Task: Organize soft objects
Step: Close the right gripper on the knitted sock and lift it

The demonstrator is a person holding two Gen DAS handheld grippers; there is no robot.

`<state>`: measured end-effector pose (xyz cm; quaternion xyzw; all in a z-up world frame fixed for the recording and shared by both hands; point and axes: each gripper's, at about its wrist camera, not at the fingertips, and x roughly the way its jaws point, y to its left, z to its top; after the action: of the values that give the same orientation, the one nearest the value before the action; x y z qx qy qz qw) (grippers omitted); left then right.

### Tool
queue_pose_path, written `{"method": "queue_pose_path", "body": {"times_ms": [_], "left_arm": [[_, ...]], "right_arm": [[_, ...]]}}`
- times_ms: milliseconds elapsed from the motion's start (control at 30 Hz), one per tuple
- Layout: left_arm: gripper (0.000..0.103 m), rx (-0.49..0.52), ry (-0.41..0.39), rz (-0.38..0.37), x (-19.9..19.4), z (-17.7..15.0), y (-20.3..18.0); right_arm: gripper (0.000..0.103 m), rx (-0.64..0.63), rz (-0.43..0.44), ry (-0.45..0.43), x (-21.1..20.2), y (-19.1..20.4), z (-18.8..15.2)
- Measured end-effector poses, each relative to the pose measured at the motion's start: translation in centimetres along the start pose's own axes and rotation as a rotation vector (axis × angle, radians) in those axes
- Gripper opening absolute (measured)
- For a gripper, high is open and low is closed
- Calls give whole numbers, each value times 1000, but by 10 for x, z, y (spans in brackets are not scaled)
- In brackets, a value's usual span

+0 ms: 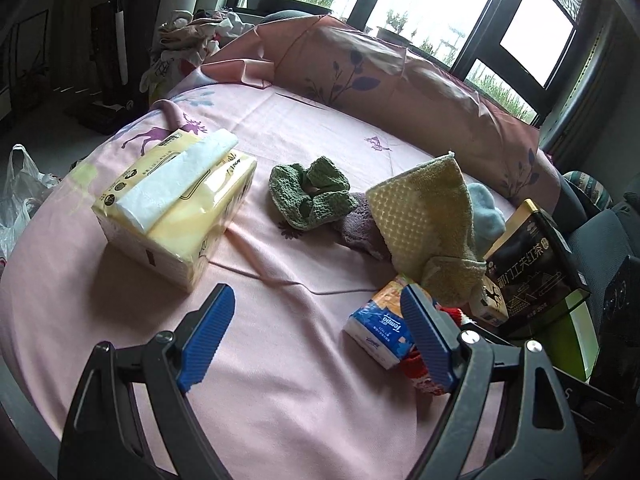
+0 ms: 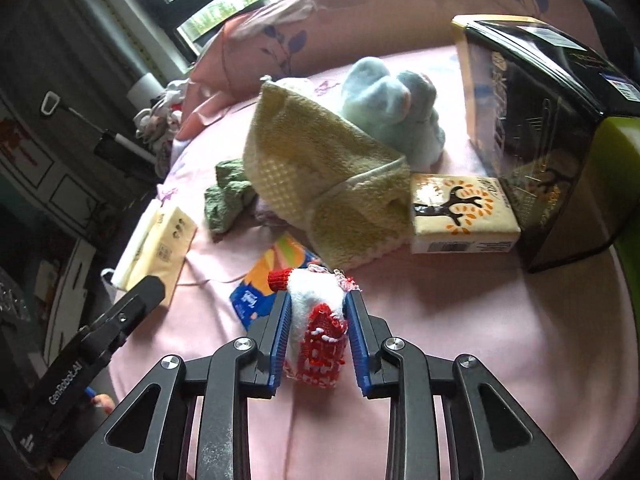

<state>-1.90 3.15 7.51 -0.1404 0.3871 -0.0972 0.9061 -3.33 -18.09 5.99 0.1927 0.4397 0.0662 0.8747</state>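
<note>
Red-and-white knit sock (image 2: 318, 328) sits pinched in the right tool (image 2: 318, 312) — left tool (image 1: 316, 328) gapes wide, empty.

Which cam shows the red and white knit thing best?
Right wrist: the red and white knit piece sits centered between the right gripper pads, which press on it. Left wrist shows only scraps of it behind the open left gripper's finger.

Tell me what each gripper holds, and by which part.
The right gripper pinches the red and white knitted sock across its middle, one pad on each side. The left gripper is open and holds nothing.
</note>
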Motion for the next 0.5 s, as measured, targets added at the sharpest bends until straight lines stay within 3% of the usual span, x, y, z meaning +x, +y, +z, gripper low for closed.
{"method": "queue_pose_path", "body": {"times_ms": [267,400,433,500], "left_arm": [[72,27,43,-24,4,-5,-10],[69,58,102,-92,11,-14,-26],[69,68,113,-110,12,-16,-30],[68,85,124,-131,13,-21,-40]], "right_arm": [[30,27,-60,31,3,-10,3],[31,75,-38,24,-2,-23,5],[33,78,-28,23,-4,-25,6],[47,85,-21,14,-7,-27,6]]}}
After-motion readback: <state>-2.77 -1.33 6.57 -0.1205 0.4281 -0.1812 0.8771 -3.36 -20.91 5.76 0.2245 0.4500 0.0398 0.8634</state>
